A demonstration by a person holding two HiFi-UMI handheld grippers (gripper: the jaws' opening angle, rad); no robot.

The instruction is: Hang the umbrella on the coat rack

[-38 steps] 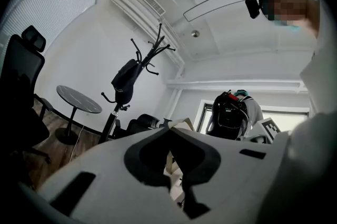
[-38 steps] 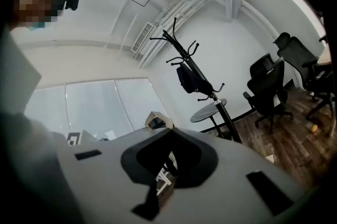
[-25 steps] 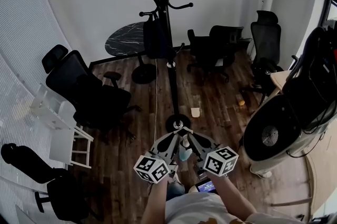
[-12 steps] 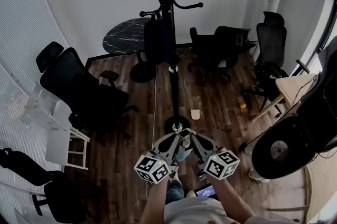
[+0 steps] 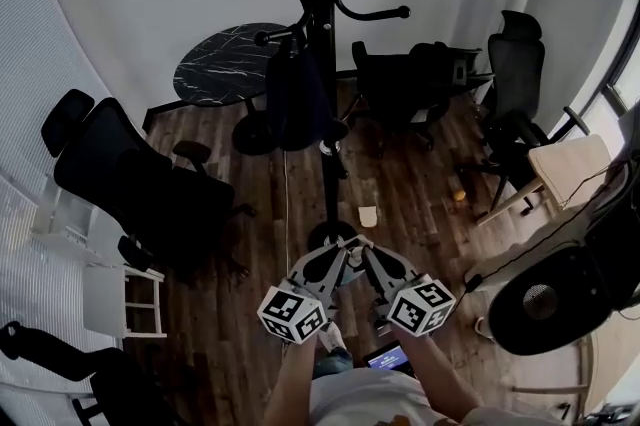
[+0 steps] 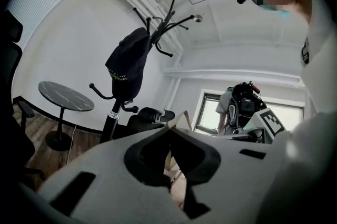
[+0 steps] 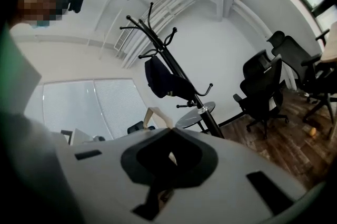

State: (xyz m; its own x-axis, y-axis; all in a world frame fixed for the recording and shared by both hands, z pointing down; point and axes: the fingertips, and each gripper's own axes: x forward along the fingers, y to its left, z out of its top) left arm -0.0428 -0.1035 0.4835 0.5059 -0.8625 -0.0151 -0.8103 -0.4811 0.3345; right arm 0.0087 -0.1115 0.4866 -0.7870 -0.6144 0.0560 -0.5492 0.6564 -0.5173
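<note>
We hold our two grippers low at 6 o'clock, side by side. Just past them stands the round foot of the tall black metal coat rack [image 5: 328, 184], and its pole runs up to 12 o'clock. The dark folded umbrella [image 5: 295, 99] hangs on the rack, just left of the pole. Its long side goes up and down along the pole. Its top end is up by a hook and its low end points down at the brown wooden floor.

Since a second ago the umbrella has stayed on the rack. The hooks now look bigger and closer. The big round black fan [image 5: 545, 299] has slid toward 4 o'clock. Our grippers have kept their spot.

The left gripper [image 6: 169, 129] has its fingers pressed together with nothing between them. The right gripper [image 7: 169, 132] is pinched closed and empty too. Both are well apart from the umbrella.

Farther back, a round dark stone-look table [image 5: 222, 69] stands at 11 o'clock.
</note>
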